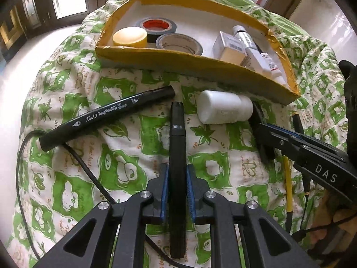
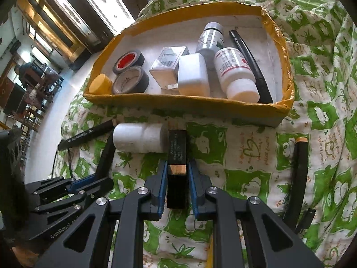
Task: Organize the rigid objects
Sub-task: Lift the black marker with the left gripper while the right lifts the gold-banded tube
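Note:
My left gripper [image 1: 177, 176] is shut on a black pen [image 1: 177, 147] that lies along the fingers over the green-and-white cloth. My right gripper [image 2: 177, 172] is shut on a black rectangular tube with a copper band [image 2: 177, 154]; it also shows at the right of the left wrist view [image 1: 263, 134]. A white bottle [image 1: 224, 109] lies on its side just before the yellow-rimmed box [image 1: 178, 60], also seen in the right wrist view [image 2: 139, 137]. A black art marker [image 1: 107, 117] lies to the left.
The box [image 2: 178, 106] holds tape rolls [image 2: 130, 79], a yellow lid [image 2: 100, 84], small cartons [image 2: 193, 74], bottles [image 2: 236, 71] and a black pen [image 2: 252, 67]. A black cable [image 1: 84, 167] crosses the cloth. Another black marker [image 2: 297, 178] lies at the right.

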### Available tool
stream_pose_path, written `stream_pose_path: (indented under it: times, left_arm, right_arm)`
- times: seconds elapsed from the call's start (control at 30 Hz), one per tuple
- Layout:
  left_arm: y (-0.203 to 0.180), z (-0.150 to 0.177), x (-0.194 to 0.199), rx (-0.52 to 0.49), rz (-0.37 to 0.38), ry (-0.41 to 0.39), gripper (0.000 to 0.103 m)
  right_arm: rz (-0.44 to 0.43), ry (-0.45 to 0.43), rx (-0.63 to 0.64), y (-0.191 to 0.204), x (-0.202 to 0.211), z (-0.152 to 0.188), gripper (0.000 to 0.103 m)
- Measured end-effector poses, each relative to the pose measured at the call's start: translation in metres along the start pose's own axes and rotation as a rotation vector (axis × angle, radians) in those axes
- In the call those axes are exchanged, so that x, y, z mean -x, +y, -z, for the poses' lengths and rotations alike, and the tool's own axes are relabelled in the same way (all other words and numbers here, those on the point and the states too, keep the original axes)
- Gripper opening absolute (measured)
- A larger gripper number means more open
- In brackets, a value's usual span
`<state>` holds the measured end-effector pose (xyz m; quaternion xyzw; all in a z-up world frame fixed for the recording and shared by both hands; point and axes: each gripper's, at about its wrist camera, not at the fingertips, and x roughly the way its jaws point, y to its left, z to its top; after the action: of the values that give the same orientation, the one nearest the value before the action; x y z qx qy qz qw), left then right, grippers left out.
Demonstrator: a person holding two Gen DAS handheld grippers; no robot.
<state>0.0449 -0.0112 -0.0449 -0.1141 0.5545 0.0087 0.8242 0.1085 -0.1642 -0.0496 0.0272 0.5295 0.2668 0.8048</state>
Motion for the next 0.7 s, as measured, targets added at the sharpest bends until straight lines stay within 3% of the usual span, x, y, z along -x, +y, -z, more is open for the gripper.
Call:
stream_pose_path:
  times: [0.27, 0.7]
  left_arm:
    - [0.008, -0.002, 0.017, 0.037, 0.064, -0.066, 0.014]
    - [0.012, -0.002, 0.023, 0.060, 0.089, -0.088, 0.014]
  right_arm:
    - [-0.042, -0.021, -0.021, -0.003, 0.009, -0.001, 0.018]
    - [-0.082, -0.041, -0.037, -0.002, 0.023, -0.001, 0.018]
